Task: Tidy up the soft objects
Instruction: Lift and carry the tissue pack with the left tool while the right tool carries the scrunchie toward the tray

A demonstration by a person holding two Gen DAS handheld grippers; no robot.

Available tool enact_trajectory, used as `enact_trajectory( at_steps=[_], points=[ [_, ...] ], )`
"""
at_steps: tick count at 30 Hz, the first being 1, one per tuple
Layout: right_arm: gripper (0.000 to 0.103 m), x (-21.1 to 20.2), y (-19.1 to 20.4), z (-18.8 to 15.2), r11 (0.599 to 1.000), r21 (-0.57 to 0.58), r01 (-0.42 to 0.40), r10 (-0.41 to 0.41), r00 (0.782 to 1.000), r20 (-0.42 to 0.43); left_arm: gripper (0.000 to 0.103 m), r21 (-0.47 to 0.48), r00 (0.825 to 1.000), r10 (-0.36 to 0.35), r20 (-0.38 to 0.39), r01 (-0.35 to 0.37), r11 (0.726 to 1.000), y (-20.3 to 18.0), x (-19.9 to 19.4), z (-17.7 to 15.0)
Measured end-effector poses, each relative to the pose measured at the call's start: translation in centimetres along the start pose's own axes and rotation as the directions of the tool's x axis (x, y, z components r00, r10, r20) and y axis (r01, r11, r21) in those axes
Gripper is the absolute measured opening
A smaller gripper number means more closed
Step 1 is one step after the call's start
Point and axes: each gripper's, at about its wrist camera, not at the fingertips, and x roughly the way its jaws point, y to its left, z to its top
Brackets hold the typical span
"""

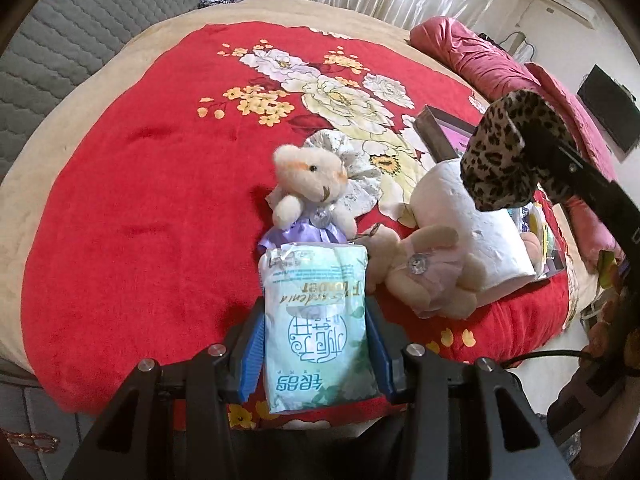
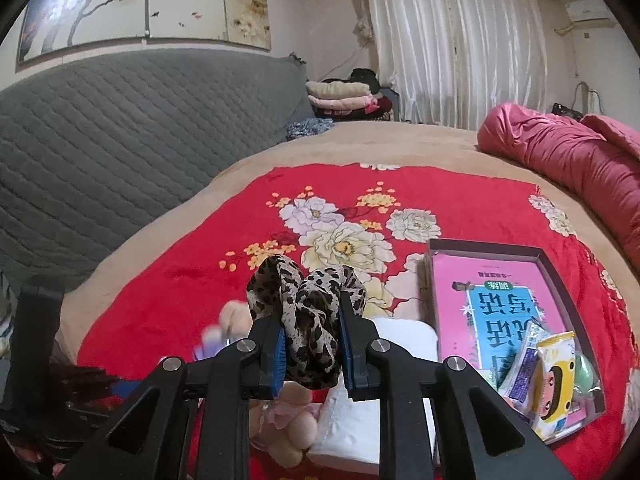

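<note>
- left gripper (image 1: 316, 344) clamped on tissue pack (image 1: 316, 320): slick wrapper may slip out.
- right gripper (image 2: 312, 344) clamped on leopard scrunchie (image 2: 308, 312) (springy fabric): could snag the bears (image 1: 312, 184) on the bed (image 1: 140, 180).

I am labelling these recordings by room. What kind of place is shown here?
Most likely a bedroom at home: a wide bed with a red flowered blanket, a grey quilted headboard, and folded quilts stacked beside white curtains.
</note>
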Motion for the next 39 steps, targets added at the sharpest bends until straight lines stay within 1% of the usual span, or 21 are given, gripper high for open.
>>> enact_trajectory(
  at_steps=[9,18,24,29,33,37,39],
  points=[
    [0.022,-2.1,-1.1,0.3,0.999,0.037,0.003,-0.005,0.999,0.044,0.046,0.036,0.999,0.017,0.031,-0.018,0.999,-1.6,-1.1,-0.1],
    [0.022,-4.1,-3.5,0.3,0.995,0.096,0.025,-0.033,0.996,0.084,0.046,0.099,0.998,0.002,0.062,-0.008,0.995,-4.3,-2.2,0.3],
    [0.022,-5.5,-6.2,0.0,0.985,0.151,0.082,-0.098,0.99,0.105,0.046,0.151,0.997,-0.028,0.07,0.017,0.988,-7.5,-2.5,0.7],
    [0.022,-6.8,-8.9,-0.5,0.971,0.2,0.135,-0.162,0.979,0.127,0.046,0.204,0.996,-0.053,0.075,0.037,0.978,-10.6,-2.3,1.2],
    [0.023,-8.1,-11.7,-0.9,0.948,0.253,0.194,-0.234,0.962,0.142,0.046,0.243,0.994,-0.082,0.078,0.061,0.968,-13.3,-2.2,1.7],
    [0.023,-9.3,-14.0,-1.6,0.918,0.28,0.28,-0.325,0.936,0.132,0.046,0.28,0.993,-0.1,0.07,0.076,0.957,-15.6,-1.6,2.1],
    [0.023,-9.7,-14.9,-1.9,0.91,0.292,0.293,-0.342,0.931,0.13,0.046,0.3,0.993,-0.104,0.064,0.08,0.951,-16.9,-1.1,2.3]
  ],
)
